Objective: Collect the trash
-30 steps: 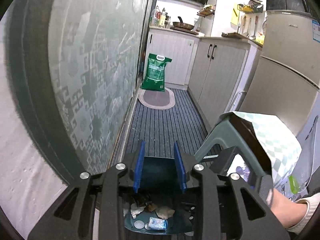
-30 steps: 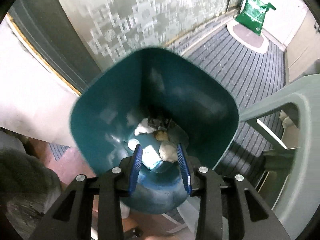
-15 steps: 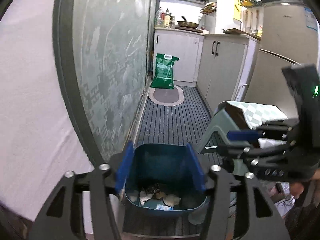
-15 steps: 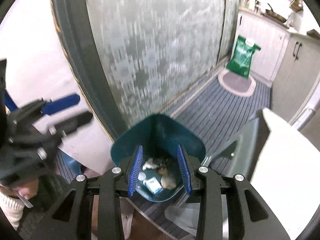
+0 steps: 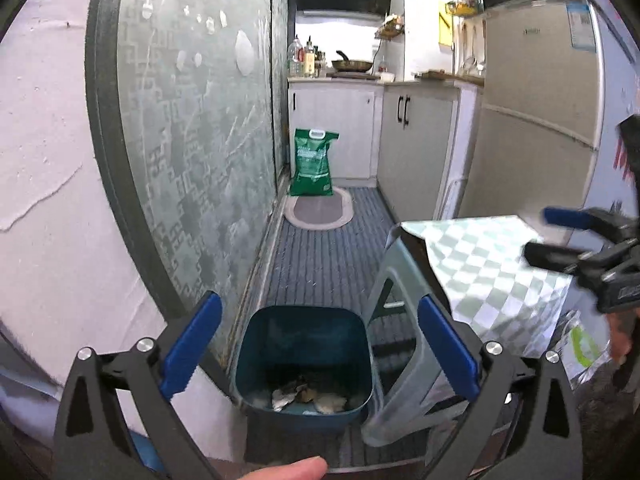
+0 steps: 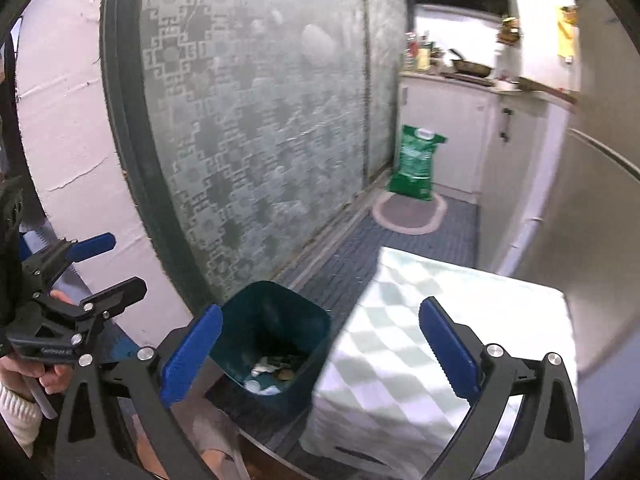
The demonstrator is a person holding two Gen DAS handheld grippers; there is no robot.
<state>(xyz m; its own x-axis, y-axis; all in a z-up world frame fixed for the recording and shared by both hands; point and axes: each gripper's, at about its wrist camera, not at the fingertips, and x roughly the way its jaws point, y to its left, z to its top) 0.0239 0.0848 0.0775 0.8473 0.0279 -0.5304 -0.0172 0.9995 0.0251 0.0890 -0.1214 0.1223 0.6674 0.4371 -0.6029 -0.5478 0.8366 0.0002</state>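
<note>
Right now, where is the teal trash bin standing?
The teal trash bin stands on the striped floor, low centre in both views, between the frosted glass door on its left and the stool on its right.

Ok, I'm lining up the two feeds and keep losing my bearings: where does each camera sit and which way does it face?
Left wrist: on the left gripper, open, looking down the kitchen aisle over the teal bin; a fingertip and the right gripper show.
Right wrist: on the right gripper, open, set higher and to the right, above the checked stool; the left gripper and hand show.
Shared: bin, stool, green bag, patterned glass door.
</note>
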